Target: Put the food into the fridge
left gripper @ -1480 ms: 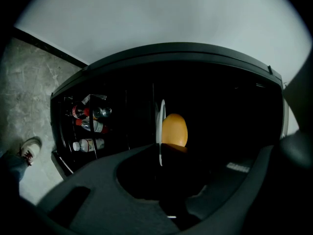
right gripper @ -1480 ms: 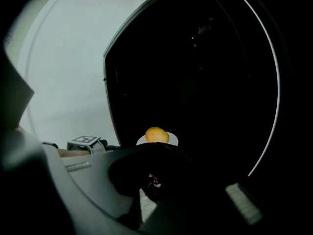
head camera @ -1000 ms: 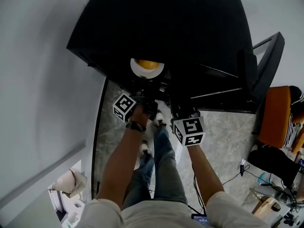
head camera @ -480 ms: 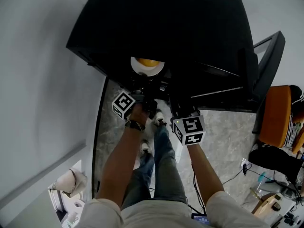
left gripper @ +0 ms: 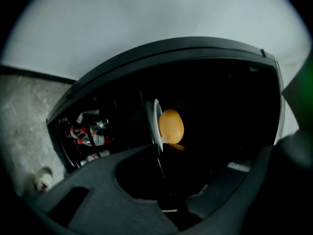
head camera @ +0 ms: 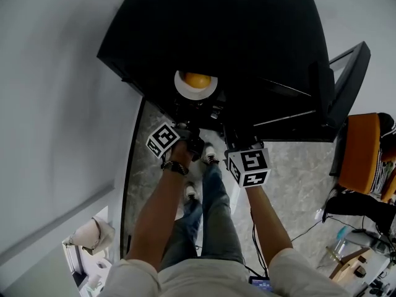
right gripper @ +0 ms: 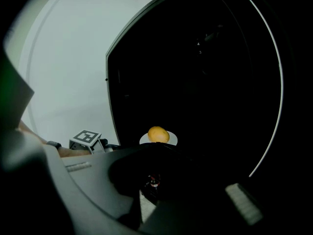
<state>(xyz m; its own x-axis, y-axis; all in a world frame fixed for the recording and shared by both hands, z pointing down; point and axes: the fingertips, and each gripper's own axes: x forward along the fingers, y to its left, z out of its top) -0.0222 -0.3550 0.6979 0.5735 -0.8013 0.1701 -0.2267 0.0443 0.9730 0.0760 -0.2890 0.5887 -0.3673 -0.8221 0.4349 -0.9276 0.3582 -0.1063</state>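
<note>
A white plate [head camera: 183, 88] carries a round orange food [head camera: 197, 80] at the dark mouth of the black fridge [head camera: 235, 30]. In the left gripper view the plate [left gripper: 155, 116] shows edge-on, with the food [left gripper: 170, 126] beside it. Its rim runs down between the jaws of my left gripper [left gripper: 166, 199], which are closing. I see no pad pressing on it in the dark. My left gripper [head camera: 187, 113] is just below the plate. My right gripper [head camera: 232, 133] hovers to its right, open and holding nothing. From there the plate [right gripper: 172, 140] and food [right gripper: 158, 134] lie ahead of the right gripper [right gripper: 161, 192].
Bottles [left gripper: 87, 131] stand on a rack low inside the fridge. The fridge door [head camera: 348, 82] stands open at the right. A white wall [head camera: 55, 104] runs along the left. An orange chair [head camera: 360, 150] and cables [head camera: 322, 218] lie at the right. My legs and shoes are below the grippers.
The left gripper has drawn back a little from the plate. Plate and fridge have shifted slightly to the right in the head view. The right gripper has sunk slightly.
</note>
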